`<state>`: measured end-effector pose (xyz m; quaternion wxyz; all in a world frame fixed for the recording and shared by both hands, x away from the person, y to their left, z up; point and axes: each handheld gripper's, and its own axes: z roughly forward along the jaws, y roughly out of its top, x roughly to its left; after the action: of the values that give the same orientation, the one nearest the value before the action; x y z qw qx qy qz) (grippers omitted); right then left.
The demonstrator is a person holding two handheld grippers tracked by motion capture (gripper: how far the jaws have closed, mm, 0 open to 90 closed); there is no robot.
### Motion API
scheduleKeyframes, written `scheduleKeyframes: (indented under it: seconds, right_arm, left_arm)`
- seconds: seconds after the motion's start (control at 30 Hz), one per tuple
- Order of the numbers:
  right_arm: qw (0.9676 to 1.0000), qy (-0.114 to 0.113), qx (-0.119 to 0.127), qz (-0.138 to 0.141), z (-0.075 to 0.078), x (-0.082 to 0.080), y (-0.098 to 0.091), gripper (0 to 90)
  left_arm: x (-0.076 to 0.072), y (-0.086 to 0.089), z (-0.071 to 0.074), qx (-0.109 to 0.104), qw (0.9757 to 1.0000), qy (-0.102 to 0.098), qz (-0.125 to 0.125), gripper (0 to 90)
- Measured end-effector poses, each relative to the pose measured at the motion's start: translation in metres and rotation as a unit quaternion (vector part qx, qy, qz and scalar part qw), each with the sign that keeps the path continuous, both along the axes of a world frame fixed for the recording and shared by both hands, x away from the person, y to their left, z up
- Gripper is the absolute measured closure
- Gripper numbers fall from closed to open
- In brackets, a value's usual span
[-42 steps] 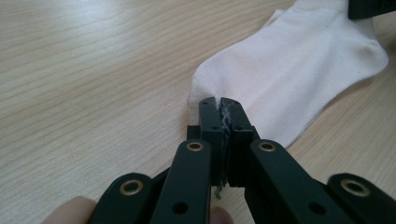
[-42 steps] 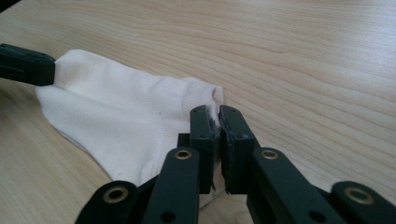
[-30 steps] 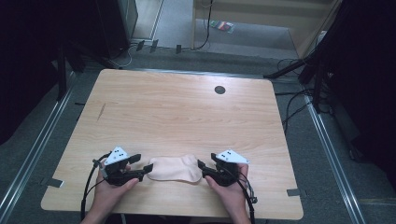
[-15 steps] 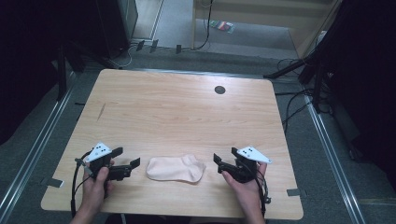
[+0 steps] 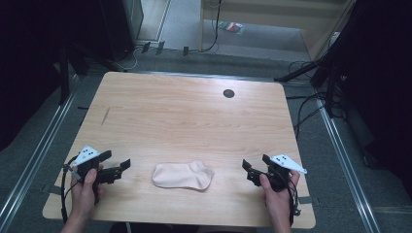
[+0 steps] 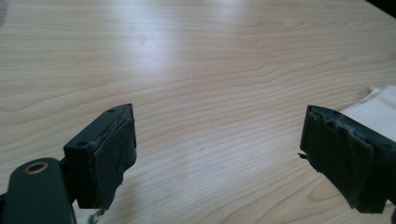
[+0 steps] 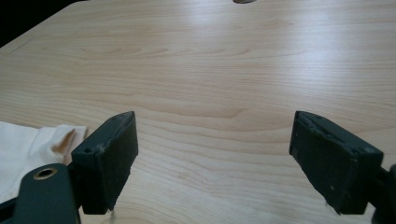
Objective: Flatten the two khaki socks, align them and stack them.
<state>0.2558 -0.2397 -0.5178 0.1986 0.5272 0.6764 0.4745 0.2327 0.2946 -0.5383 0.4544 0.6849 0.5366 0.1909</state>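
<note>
Jaws of the left gripper [image 5: 127,165] and right gripper [image 5: 246,170] are standing wide, having just been opening, nothing between them. A pale pink, flat cotton sock [image 5: 183,175] is lying between them at six o'clock on the light wooden table [image 5: 194,116], apart from both.
</note>
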Motion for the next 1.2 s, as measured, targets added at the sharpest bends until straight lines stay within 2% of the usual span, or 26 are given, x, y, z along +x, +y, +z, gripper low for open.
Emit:
scheduleKeyframes:
  seconds: [0.37,0.67,0.97,1.2]
  right_arm:
    - [0.9996,0.005,-0.008,-0.027,-0.005,-0.008,-0.031,15.9]
    - [0.9988,0.012,-0.013,-0.045,-0.011,-0.019,-0.054,15.9]
    - [0.9975,0.023,-0.022,-0.063,-0.019,-0.029,-0.077,15.9]
    - [0.9963,0.027,-0.014,-0.08,-0.025,-0.041,-0.099,16.2]
  left_arm:
    - [-0.009,0.031,-0.004,0.019,0.9995,0.004,0.026,11.5]
    - [-0.016,0.053,-0.007,0.022,0.9987,0.006,0.046,11.5]
    - [-0.025,0.068,-0.01,0.03,0.9983,0.004,0.051,11.5]
    - [-0.034,0.088,-0.011,0.028,0.9971,0.003,0.071,11.6]
